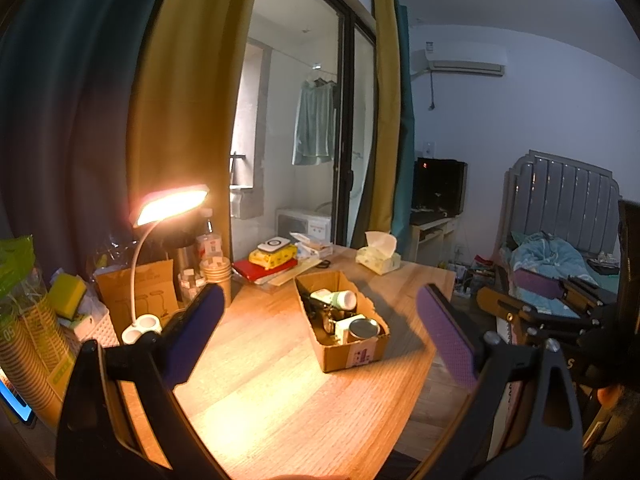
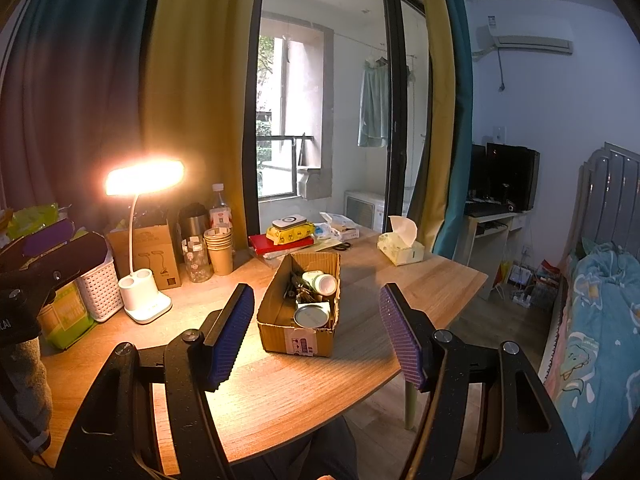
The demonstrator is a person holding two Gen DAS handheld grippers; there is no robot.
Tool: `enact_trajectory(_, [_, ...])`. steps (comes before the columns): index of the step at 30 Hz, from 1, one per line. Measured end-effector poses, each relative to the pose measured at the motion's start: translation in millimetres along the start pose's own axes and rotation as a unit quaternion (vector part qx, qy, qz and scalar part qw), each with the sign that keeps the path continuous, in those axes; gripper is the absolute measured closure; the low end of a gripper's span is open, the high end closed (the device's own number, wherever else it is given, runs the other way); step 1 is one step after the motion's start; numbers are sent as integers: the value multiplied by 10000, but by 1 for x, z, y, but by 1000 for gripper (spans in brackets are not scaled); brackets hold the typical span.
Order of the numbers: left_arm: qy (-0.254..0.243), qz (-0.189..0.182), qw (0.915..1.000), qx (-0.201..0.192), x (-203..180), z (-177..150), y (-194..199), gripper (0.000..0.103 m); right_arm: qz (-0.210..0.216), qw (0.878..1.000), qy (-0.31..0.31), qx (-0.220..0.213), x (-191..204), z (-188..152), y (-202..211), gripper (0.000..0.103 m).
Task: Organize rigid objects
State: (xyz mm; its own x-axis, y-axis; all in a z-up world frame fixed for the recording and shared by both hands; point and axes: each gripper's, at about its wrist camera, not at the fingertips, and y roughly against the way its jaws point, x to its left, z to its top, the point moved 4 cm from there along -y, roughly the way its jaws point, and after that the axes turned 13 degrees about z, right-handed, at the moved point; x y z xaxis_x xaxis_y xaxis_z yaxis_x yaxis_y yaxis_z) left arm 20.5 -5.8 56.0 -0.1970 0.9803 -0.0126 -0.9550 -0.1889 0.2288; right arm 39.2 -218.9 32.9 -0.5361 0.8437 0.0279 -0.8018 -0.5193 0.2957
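Nearest in each wrist view, the left gripper (image 1: 320, 312) and the right gripper (image 2: 316, 312) are held spread wide above the near edge of the worktop (image 2: 300, 392), and nothing is held between the pads of either. The left gripper is also seen from the right wrist view, at the far left over the white basket (image 2: 100, 292).

Just beyond, in the middle of the worktop, an open cardboard box (image 2: 298, 336) is seen. Rigid items are already gathered in it: a round metal tin (image 2: 312, 316) at the near end, a white bottle with a pale cap (image 2: 322, 282) lying on its side, and small dark pieces between them that cannot be made out. No loose item is seen on the bare wood around the box.

The scene would suit either a box waiting to be emptied and sorted, or a box into which the items have been collected; which step is in hand cannot be settled, so no next move can be named with confidence.

Farther back, a lit desk lamp (image 2: 144, 178), a stack of paper cups (image 2: 219, 248), a red book (image 2: 280, 242) under a yellow case, and a tissue box (image 2: 402, 250) are ranged along the rear.
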Motion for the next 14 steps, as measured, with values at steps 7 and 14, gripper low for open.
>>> enact_trajectory(7, [-6,-9,10000,4,0,0,1,5,2,10000,-3,3,0,0,0,35])
enact_trajectory(14, [-16,-41,10000,16,-3,1,1,5,2,10000,-3,-4,-1,0,0,35])
